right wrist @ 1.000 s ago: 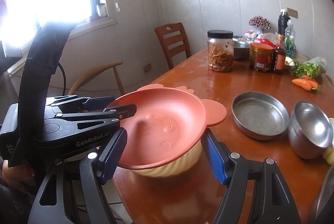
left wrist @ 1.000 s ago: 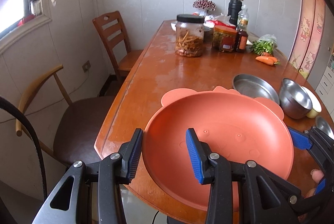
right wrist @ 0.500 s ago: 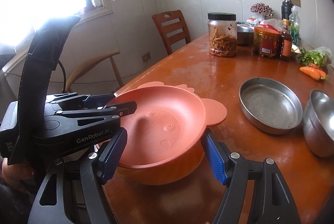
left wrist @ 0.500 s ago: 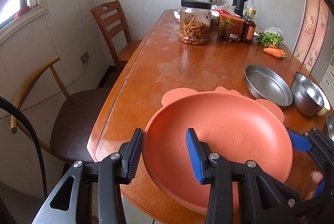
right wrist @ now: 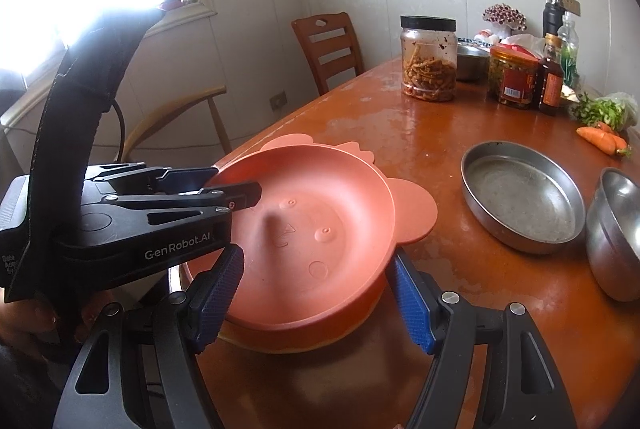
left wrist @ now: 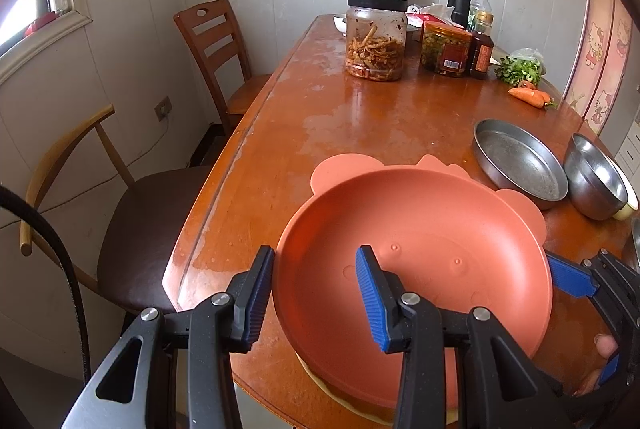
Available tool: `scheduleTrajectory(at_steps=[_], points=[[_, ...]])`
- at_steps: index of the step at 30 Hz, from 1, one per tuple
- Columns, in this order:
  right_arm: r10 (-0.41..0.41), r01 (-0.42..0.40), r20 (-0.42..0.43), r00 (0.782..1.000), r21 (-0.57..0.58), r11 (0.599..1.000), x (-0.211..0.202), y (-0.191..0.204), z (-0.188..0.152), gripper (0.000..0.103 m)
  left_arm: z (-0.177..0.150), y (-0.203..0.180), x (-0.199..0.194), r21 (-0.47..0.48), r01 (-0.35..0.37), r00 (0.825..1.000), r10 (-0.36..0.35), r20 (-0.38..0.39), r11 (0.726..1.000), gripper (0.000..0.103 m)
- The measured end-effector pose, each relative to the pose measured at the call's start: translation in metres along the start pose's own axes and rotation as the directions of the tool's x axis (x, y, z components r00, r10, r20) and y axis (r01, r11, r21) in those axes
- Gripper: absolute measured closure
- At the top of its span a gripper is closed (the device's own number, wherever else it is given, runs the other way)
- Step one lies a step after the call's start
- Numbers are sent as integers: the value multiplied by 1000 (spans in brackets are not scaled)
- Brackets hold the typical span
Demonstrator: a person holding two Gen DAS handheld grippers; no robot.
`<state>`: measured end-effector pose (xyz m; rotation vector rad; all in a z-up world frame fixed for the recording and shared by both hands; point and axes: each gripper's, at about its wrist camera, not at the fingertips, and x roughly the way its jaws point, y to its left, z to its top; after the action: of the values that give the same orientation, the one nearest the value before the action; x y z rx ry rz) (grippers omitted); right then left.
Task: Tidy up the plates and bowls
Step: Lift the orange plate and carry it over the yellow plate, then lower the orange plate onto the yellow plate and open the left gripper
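The orange bear-eared plate (left wrist: 440, 237) is sitting on a yellowish dish at the tabletop's (left wrist: 360, 125) near edge. The left claw (left wrist: 316, 289) is straddling its left rim, jaws apart; the right claw (right wrist: 316, 297) is spreading wide around it. A steel pan (right wrist: 520, 197) and steel bowl (right wrist: 616, 233) are lying nearby.

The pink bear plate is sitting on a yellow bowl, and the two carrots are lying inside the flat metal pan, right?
Not quite. The carrots lie on the bare table, apart from the pan, which has nothing in it; both wrist views show this. The rest holds: the pink plate rests on a yellow bowl.
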<state>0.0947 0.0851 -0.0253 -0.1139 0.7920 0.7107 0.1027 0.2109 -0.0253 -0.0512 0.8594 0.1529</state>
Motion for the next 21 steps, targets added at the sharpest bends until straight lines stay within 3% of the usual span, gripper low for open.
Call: scheduleTrajectory(at_steps=[11,21], points=[[-3,3,-8,1000,-22,1000,-1,3,-5,27,-4,-1,1,-3,-4,1000,4,-8,1000,61],[42,-42,-31,999,13,999,-2,-3,-5,27,-7,-1,1,-5,8,1000,-8,-17,1000,61]])
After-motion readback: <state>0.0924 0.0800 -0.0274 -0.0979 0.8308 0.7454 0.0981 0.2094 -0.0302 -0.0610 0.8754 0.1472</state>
